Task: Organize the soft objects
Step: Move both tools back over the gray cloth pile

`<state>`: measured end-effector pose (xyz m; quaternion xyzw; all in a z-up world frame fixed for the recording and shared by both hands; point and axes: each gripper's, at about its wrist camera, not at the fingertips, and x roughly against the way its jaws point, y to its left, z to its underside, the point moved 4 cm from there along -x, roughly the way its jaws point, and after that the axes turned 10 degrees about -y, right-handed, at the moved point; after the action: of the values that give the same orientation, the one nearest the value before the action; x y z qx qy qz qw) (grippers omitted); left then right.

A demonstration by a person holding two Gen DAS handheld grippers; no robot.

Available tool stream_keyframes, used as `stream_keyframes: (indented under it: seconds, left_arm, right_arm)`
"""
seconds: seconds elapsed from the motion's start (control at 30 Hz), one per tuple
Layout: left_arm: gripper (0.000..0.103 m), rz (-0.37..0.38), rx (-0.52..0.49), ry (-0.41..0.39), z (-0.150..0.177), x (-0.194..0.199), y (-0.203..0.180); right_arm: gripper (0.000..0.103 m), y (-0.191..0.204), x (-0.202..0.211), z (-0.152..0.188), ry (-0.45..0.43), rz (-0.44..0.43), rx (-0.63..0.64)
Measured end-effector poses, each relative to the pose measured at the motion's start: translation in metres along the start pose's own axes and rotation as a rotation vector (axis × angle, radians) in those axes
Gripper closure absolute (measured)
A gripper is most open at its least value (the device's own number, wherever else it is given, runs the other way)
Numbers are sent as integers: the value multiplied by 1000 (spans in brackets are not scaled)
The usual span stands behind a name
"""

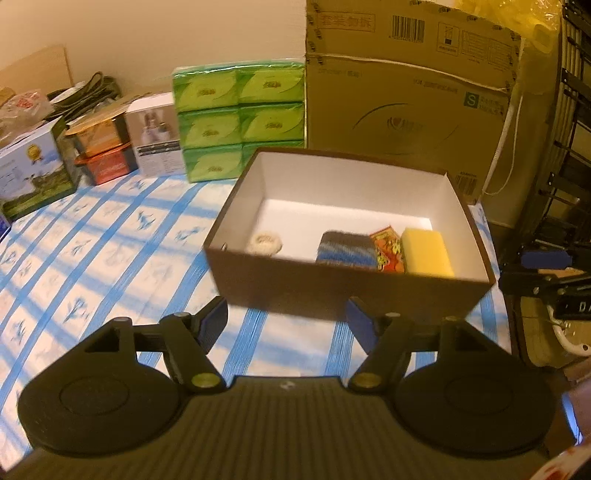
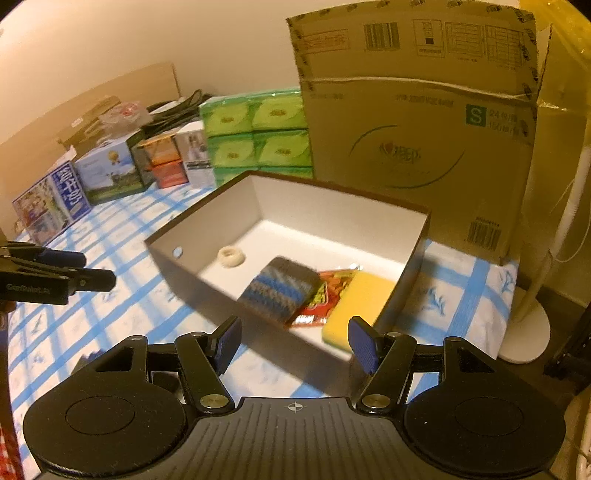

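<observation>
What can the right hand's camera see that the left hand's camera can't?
Only the right wrist view shows the white fan stand, the small hole in the box wall, and the left gripper from the side.

Only the left wrist view shows the yellow plastic bag on top of the big carton, and the right gripper at its right edge.

Both show the brown box, open, holding a cream ring, a blue striped cloth, a red packet and a yellow sponge, plus green tissue packs.

Empty left gripper before box
</observation>
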<state>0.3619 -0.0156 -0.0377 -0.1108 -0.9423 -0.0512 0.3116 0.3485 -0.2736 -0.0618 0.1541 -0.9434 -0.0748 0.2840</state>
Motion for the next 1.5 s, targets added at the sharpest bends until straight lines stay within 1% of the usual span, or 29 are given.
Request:
stream_keyframes:
  seconds: [0.17, 0.33, 0.53, 0.7, 0.83, 0.97, 1.07, 1.13, 1.23, 1.33, 1.5]
  left_arm:
    - [30, -48, 14, -4, 22, 36, 10]
    - [27, -85, 38, 1, 43, 68, 16]
    - [27, -126, 84, 16, 69, 99, 25]
    - [25, -176, 128, 37, 94, 115, 36]
    - [25, -200, 176, 75, 114, 121, 45]
    - [25, -225, 205, 93, 128, 125, 49]
    - [25, -222, 228, 99, 135, 125, 49]
    - [25, -219, 228, 99, 137, 123, 47]
    - [25, -236, 211, 114, 141, 118, 44]
    - [29, -227, 223, 121, 144, 111, 43]
    - [30, -215, 213, 128, 145, 102, 37]
  right_arm:
    - [39, 9, 21, 13, 7, -42, -21]
    - [39, 26, 36, 26, 22, -78, -20]
    - [39, 52, 45, 43, 54, -125, -1]
    - [39, 68, 48, 58, 84, -143, 21]
    - [39, 79, 43, 71, 118, -154, 31]
    - [39, 88, 39, 83, 146, -166, 43]
    - [39, 95, 34, 91, 169, -161, 43]
    - [39, 97, 31, 95, 179, -160, 45]
    - [39, 100, 28, 100, 193, -168, 46]
    - [39, 103, 24, 103, 204, -176, 37]
    - [39, 107, 17, 106, 214, -186, 23]
